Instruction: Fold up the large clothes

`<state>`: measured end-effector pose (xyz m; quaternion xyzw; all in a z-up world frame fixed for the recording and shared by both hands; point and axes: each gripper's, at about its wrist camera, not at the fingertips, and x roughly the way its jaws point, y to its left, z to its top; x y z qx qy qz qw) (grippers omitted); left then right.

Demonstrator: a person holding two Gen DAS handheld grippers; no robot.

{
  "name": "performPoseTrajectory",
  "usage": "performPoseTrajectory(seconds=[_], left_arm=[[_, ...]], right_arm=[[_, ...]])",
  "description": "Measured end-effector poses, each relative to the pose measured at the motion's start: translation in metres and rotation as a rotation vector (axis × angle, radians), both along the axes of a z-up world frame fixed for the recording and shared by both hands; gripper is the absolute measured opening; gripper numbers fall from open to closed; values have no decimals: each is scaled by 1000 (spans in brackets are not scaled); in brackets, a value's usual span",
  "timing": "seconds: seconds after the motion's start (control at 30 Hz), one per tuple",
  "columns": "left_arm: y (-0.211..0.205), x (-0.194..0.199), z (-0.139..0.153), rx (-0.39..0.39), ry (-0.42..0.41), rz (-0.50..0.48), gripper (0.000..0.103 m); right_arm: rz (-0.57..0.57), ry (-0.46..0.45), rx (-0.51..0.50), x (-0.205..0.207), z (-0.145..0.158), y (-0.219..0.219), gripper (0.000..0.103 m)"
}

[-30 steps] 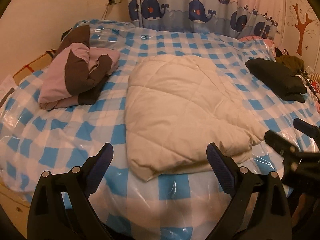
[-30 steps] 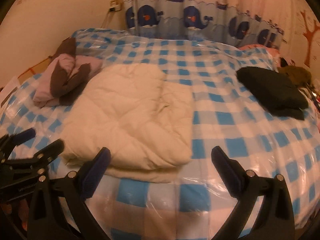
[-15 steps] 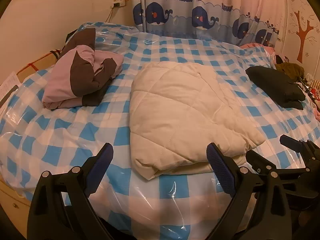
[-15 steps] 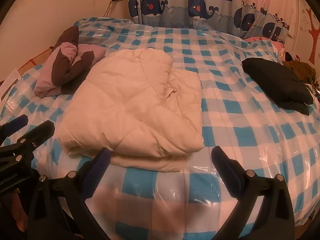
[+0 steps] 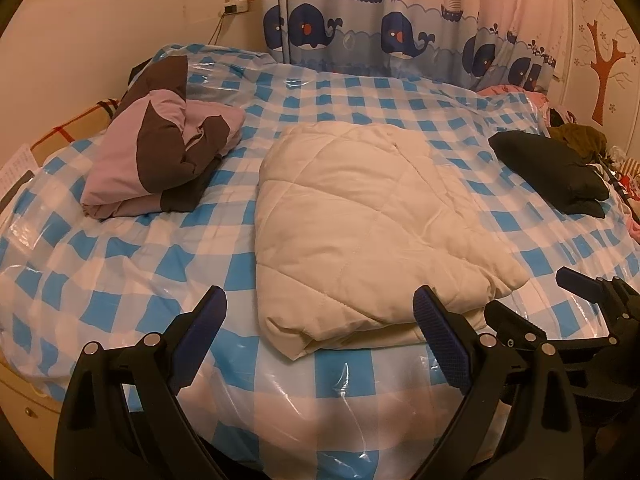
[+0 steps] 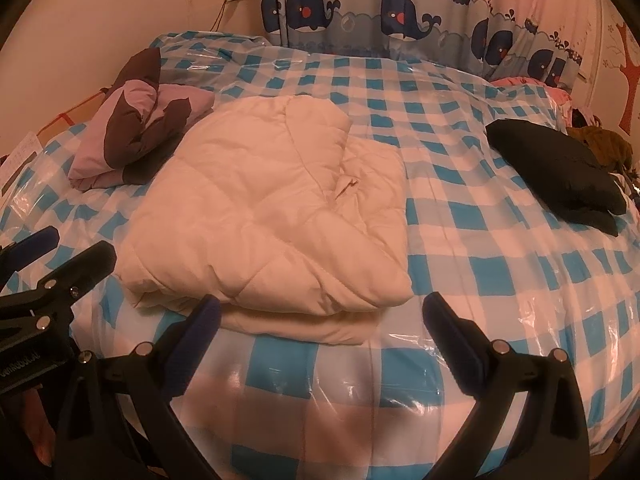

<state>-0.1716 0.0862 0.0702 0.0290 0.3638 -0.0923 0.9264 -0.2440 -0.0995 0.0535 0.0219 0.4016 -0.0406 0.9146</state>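
Observation:
A cream quilted jacket (image 5: 360, 216) lies folded in the middle of the blue-and-white checked bed (image 5: 120, 264); it also shows in the right wrist view (image 6: 272, 216). My left gripper (image 5: 316, 336) is open and empty, just short of the jacket's near edge. My right gripper (image 6: 320, 332) is open and empty at the jacket's near right corner. The right gripper also shows at the right edge of the left wrist view (image 5: 560, 300). The left gripper also shows at the left edge of the right wrist view (image 6: 60, 256).
A folded pink-and-brown jacket (image 5: 160, 160) lies at the bed's left. A folded black garment (image 5: 552, 168) lies at the right, with loose clothes (image 5: 580, 140) beyond it. A whale-print curtain (image 5: 380, 32) hangs behind the bed. Clear plastic covers the bed.
Both grippers have drawn back from the folded cream jacket and risen a little, so more of the bed and curtain shows. The jacket has not moved.

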Motion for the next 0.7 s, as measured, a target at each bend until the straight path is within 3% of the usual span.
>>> performPoseTrajectory(seconds=[0.7], left_arm=[[-1,0,0,-5,2,-2,90]], right_arm=[[-3,-2,-3,-1,1,2,97]])
